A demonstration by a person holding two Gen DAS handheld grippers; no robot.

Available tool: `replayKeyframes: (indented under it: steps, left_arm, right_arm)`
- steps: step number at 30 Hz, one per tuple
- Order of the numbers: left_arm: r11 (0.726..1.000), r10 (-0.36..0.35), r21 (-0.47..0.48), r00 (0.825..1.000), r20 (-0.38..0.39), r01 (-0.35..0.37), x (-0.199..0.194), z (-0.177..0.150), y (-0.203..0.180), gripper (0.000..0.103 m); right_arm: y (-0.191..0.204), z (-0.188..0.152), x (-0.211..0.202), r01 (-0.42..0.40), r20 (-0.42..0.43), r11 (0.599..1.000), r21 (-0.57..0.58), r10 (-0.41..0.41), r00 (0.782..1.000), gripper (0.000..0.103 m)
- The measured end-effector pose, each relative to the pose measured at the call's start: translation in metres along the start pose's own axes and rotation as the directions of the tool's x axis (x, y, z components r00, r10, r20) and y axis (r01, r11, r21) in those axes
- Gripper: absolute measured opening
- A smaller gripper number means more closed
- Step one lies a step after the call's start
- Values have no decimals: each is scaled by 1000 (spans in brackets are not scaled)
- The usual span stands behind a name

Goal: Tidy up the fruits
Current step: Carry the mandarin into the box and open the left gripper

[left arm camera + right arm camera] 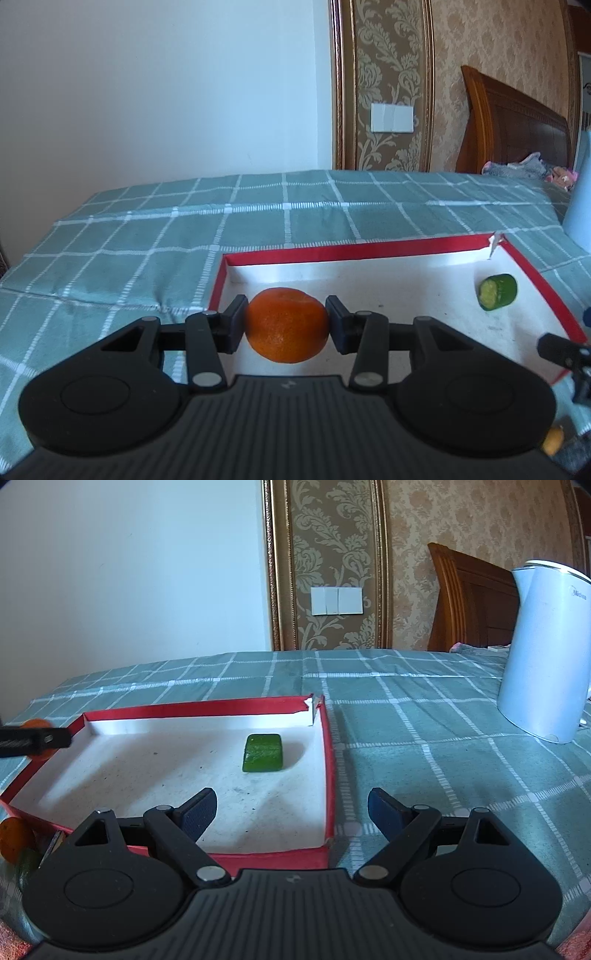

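Observation:
My left gripper (pixel 287 325) is shut on an orange (pixel 286 325) and holds it above the near left part of a shallow red box (pixel 332 253) with a white floor. A green cucumber piece (pixel 496 297) lies at the box's far right; it also shows in the right wrist view (pixel 263 753). My right gripper (pixel 291 814) is open and empty, hovering over the box's near right corner (pixel 328 834). The left gripper's tip with the orange (pixel 35 724) shows at the left edge of the right wrist view.
The box sits on a green checked tablecloth (pixel 424 746). A white electric kettle (pixel 543 657) stands at the right. Another orange (pixel 14 840) and a green piece (pixel 27 866) lie outside the box's near left corner. A wall and a wooden headboard are behind.

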State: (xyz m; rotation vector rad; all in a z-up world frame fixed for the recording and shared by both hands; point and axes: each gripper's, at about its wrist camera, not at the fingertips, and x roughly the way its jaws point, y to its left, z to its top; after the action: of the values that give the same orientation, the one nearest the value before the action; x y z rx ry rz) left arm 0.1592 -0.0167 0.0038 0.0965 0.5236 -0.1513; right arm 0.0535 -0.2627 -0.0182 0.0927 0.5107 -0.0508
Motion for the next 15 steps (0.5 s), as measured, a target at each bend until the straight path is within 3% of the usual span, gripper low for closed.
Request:
replayKeyframes:
  steps: [15]
  left_arm:
    - [1000,8,-2,991,-133,-8,48,10,-3,42]
  right_arm:
    - [6,-2,2,-18,-22,1000,-25,17,1000,89]
